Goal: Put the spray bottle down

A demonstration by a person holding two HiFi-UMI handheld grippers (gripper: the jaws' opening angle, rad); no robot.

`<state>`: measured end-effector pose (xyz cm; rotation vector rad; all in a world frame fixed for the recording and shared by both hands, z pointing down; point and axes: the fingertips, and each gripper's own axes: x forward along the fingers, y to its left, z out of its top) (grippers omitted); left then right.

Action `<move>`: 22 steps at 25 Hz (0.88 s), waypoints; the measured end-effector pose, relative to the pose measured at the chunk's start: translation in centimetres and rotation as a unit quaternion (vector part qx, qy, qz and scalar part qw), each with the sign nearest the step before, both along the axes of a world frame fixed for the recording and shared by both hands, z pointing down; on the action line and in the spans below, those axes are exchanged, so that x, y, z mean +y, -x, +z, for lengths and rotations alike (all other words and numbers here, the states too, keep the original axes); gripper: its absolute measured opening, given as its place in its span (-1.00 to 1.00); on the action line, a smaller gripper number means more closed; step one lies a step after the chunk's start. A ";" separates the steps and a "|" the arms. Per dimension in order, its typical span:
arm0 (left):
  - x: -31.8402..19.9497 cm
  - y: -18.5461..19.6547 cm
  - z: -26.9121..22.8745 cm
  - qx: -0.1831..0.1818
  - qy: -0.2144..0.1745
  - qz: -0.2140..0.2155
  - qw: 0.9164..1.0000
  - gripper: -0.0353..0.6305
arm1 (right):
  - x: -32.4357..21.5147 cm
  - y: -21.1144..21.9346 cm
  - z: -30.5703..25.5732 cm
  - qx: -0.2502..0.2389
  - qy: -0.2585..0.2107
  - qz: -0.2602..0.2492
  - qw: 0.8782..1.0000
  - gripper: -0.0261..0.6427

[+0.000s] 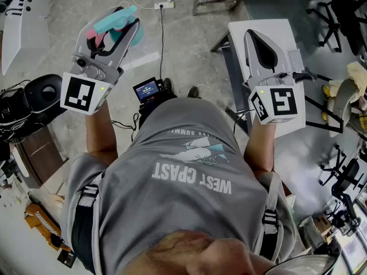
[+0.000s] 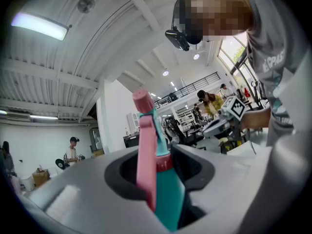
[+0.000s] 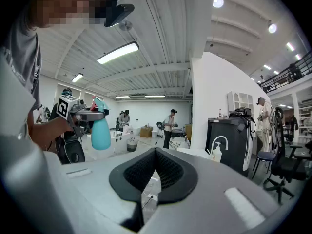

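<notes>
Left gripper (image 1: 125, 30) is in the upper left of the head view, jaws clamped on a teal plastic spray bottle with a pink trigger (image 1: 117, 19). The bottle is off any surface, in the air over the grey concrete floor (image 1: 189, 50), not put down yet. In the left gripper view the bottle (image 2: 168, 189) fills the gap between the grey jaws at bottom centre, with the pink trigger lever (image 2: 145, 150) on its left side and the black pads either side (grip sits around the neck, just under the pink collar). In the right gripper view, at mid left, the bottle (image 3: 101, 130) hangs upright below the left gripper (image 3: 83, 113).

Right gripper (image 1: 252, 36) is in the upper right of the head view, above a white rectangular table (image 1: 287, 27). Its jaws are together with nothing between them; the right gripper view shows the tips (image 3: 155, 152) meeting at lower centre.

A small black device with a lit screen (image 1: 147, 89) sits on the floor between the two grippers, and a white power strip (image 1: 164, 6) lies at top centre.
</notes>
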<state>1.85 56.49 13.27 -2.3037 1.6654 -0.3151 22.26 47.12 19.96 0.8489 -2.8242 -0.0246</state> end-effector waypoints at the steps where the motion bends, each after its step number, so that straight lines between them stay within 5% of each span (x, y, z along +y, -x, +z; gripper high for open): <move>1: -0.1 -0.3 -0.1 0.000 -0.001 0.000 1.000 -0.45 | -0.1 -0.3 -0.1 0.000 0.000 0.000 1.000 -0.93; 22: -2.3 -2.2 0.3 0.007 0.012 -0.010 1.000 -0.45 | -2.9 -2.5 0.3 -0.035 0.008 -0.011 0.999 -0.92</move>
